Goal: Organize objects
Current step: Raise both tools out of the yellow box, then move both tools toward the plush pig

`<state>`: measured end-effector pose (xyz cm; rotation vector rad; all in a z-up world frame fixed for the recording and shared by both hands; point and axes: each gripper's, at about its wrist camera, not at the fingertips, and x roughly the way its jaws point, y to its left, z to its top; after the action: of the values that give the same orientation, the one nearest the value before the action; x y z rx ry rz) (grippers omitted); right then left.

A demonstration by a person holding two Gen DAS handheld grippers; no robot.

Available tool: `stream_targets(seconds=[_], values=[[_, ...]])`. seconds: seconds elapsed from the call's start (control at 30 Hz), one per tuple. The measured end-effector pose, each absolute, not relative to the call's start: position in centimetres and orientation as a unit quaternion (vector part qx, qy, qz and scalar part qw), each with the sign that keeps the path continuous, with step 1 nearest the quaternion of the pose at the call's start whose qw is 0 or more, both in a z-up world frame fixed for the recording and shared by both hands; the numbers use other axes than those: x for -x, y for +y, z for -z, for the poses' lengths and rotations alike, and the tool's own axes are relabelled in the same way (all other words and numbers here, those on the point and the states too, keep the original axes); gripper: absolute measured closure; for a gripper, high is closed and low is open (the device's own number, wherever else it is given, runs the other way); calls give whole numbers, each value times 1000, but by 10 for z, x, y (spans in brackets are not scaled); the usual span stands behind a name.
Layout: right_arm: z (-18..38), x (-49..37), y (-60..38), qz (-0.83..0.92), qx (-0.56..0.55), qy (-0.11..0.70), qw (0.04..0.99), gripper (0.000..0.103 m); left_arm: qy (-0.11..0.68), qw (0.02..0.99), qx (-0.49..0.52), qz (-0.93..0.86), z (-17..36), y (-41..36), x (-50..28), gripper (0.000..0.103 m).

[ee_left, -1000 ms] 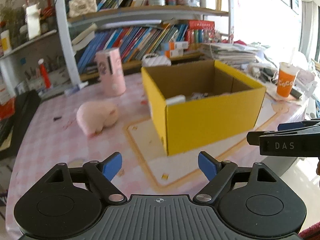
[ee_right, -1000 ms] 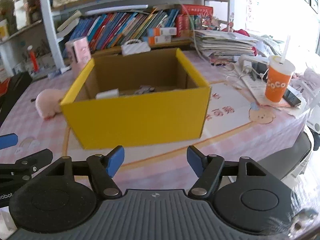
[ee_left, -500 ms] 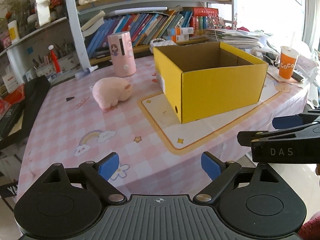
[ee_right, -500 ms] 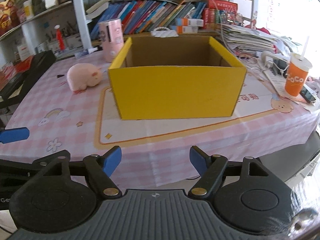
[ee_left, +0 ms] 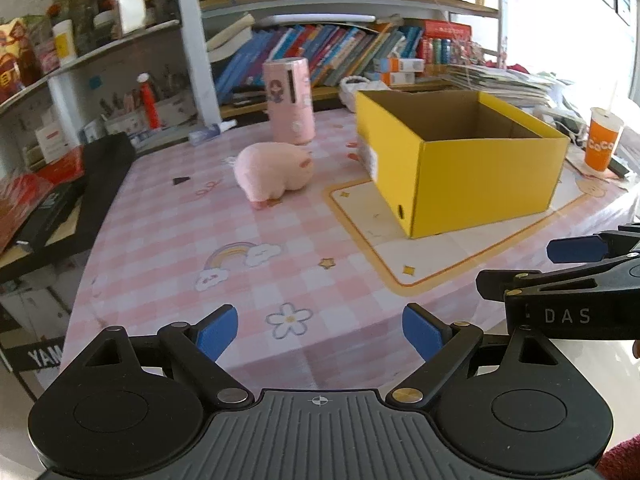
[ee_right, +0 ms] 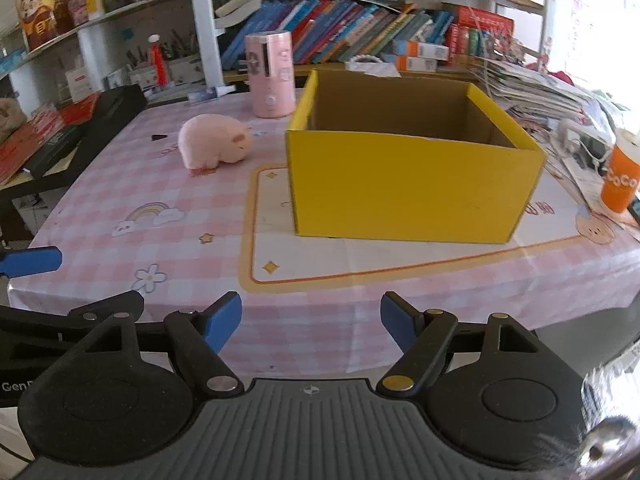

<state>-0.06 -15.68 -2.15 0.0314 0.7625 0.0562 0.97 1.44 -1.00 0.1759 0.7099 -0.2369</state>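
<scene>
A yellow cardboard box (ee_left: 480, 184) (ee_right: 400, 184) stands open-topped on the pink checked tablecloth, and its inside floor is hidden from here. Left of the box lies a pink plush pig (ee_left: 272, 168) (ee_right: 214, 144). Behind the pig stands a pink cylinder (ee_left: 290, 100) (ee_right: 272, 76). My left gripper (ee_left: 320, 332) hovers open over the table's near edge with nothing between its blue pads. Beside it, my right gripper (ee_right: 310, 320) is also open and empty, facing the box front. One of the right gripper's fingers (ee_left: 576, 250) shows at the right of the left wrist view.
An orange paper cup (ee_left: 604, 144) (ee_right: 620, 180) with a straw stands at the table's right end beside stacked papers. Bookshelves (ee_left: 340, 48) line the back. A black case (ee_left: 92, 184) and red items lie along the left side.
Both grippers have drawn back from the box toward the table's near edge, so more tablecloth shows. The items inside the box have dropped out of sight. The right jaws stand slightly wider.
</scene>
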Motion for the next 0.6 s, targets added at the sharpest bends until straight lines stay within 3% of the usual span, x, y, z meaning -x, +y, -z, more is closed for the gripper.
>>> stream_targets(seconds=[0.6], values=[[14, -4, -107, -70, 12, 354, 932, 27, 333, 938, -65, 77, 5, 60, -2, 12]])
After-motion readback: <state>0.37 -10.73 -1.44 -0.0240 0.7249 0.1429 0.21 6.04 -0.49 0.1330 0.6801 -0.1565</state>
